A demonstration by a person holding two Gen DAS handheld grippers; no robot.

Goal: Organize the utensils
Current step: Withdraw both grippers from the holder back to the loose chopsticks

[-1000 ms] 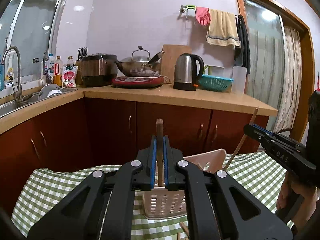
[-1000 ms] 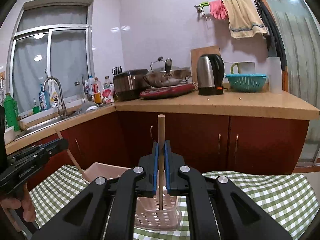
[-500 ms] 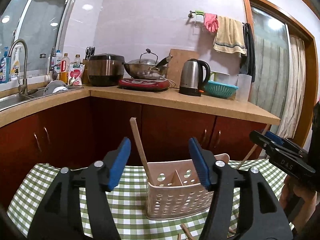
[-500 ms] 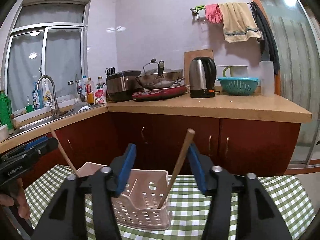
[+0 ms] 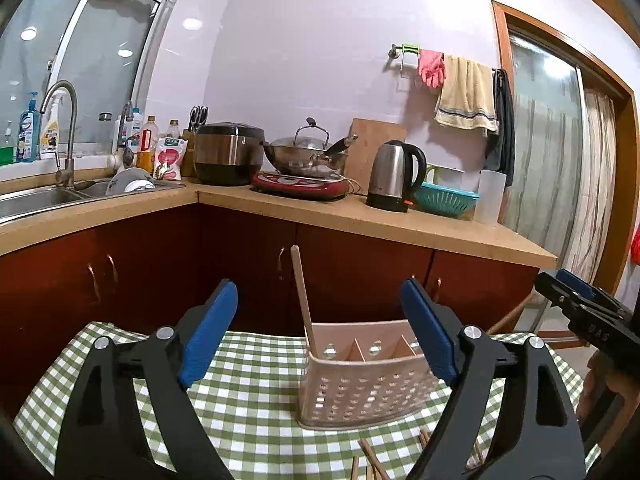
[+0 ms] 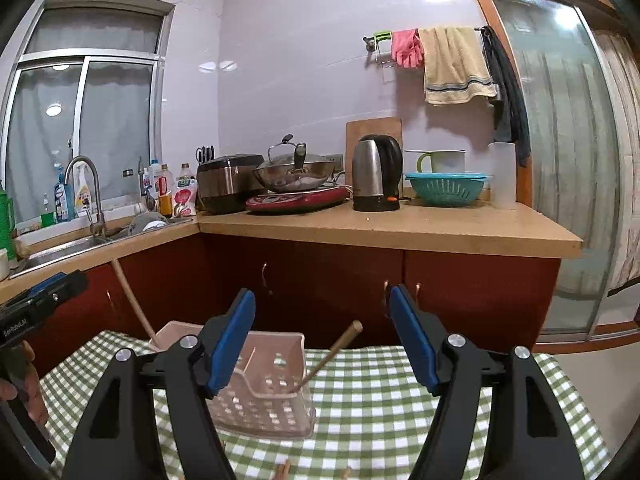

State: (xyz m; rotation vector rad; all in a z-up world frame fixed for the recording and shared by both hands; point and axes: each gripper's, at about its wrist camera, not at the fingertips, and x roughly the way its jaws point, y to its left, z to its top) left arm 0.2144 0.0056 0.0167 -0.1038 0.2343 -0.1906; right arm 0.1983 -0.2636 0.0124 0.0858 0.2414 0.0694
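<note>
A pink perforated utensil basket (image 5: 362,384) (image 6: 264,390) stands on the green checked tablecloth. One wooden chopstick (image 5: 303,300) (image 6: 132,300) leans in its left compartment; a second chopstick (image 6: 330,356) (image 5: 510,314) leans out of its right end. My left gripper (image 5: 320,332) is short of the basket, jaws opening wide, nothing between the pads. My right gripper (image 6: 322,340) is likewise back from the basket, jaws opening and empty. More loose chopsticks (image 5: 370,462) lie on the cloth in front of the basket.
Behind the table runs a wooden counter (image 5: 420,226) over red cabinets, carrying a kettle (image 5: 394,176), a wok on a hob (image 5: 306,160), a rice cooker (image 5: 228,152) and a teal colander (image 5: 446,200). A sink (image 5: 36,196) with a tap is on the left.
Both grippers were shut on upright chopsticks; both opened, letting the sticks drop into the basket, where they lean outward. Both grippers have since drawn back and risen a little.
</note>
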